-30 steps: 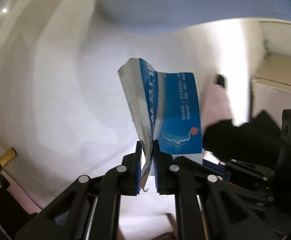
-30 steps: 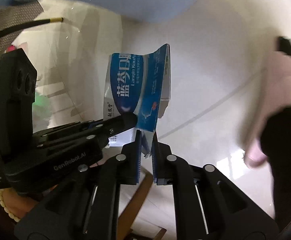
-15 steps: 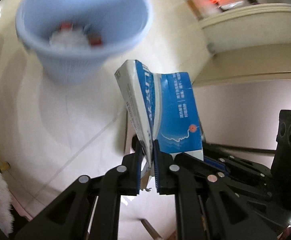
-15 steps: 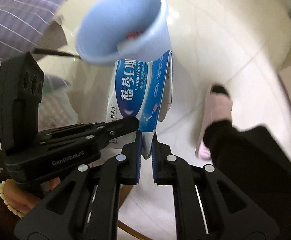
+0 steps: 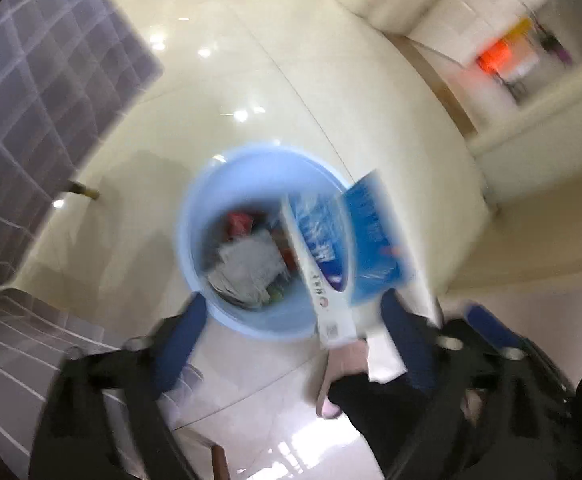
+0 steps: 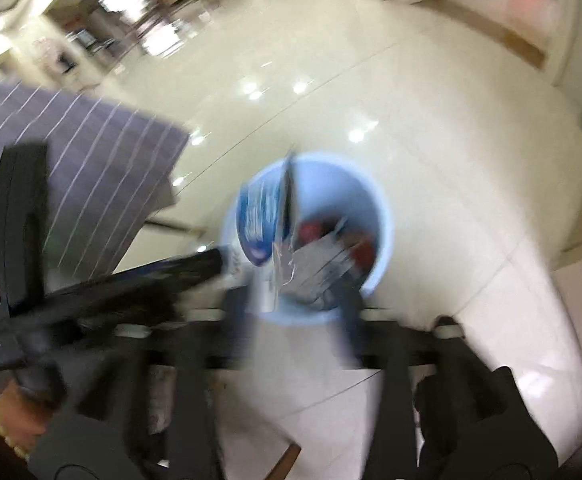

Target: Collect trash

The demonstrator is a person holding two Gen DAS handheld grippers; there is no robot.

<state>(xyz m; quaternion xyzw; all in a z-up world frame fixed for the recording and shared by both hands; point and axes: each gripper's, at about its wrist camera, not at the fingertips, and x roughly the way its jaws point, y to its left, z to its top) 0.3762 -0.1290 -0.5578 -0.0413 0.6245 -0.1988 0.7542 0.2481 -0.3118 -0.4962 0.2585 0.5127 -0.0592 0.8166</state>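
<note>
Blue-and-white carton (image 5: 343, 248), flattened and torn open, is in mid-air over the mouth of the pale blue bin (image 5: 195, 240), its lower end at the near rim, no pad pressing on it. Half a second ago both tools pinched its bottom edge; their jaws have just been opening, and the carton now hangs free between and above them. The left gripper (image 5: 291, 344) is spread wide, one blue pad on either side of the bin's near rim. The right gripper (image 6: 295, 316) is likewise released, with the carton's edge (image 6: 287, 216) seen end-on over the bin's left half. I'd judge this the drop itself: the piece should fall onto the crumpled paper (image 5: 247, 268) and red scraps already in the bin, though its tall shape could catch the rim and tip out.

Around the bin lies glossy cream floor tile (image 5: 251, 60), open on the far side and to the right. Left of the bin hangs a grey checked cloth (image 5: 31, 120), close but not touching. Nearer than the bin, the person's dark trouser leg and pink slipper (image 5: 331, 404) stand just beside it.
</note>
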